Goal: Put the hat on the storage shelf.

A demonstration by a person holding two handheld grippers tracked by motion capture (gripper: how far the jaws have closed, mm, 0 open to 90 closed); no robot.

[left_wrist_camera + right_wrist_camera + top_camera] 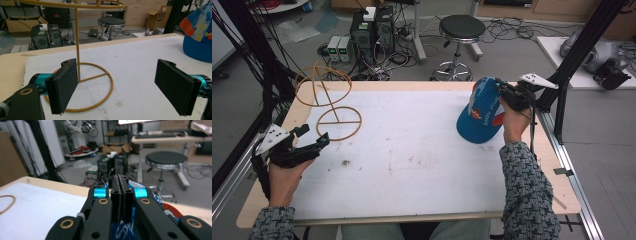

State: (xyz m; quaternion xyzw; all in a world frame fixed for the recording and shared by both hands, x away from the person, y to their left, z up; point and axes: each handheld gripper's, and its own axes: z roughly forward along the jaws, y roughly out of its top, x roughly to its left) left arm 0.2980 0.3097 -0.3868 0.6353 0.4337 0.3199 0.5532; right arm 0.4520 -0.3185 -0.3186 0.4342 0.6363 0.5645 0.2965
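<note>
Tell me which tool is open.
The left tool: its jaws stand wide apart before the gold wire stand, gripping nothing. The right tool is shut on the blue cap.

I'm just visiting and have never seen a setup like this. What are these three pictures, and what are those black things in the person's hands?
There is no robot here: a person at a table holds a pair of hand-operated tongs in each hand. The high view looks down from above the person. The other two pictures come from small cameras riding on the tongs, looking along their black jaws.

The left tongs are open and hold nothing; their camera faces a gold wire stand standing on the table just ahead. The right tongs are shut on a blue cap, holding it up near the table's right edge. Their own camera shows the jaws pressed together with blue fabric beneath.

Behind the table are a stool and computers on the floor.
</note>
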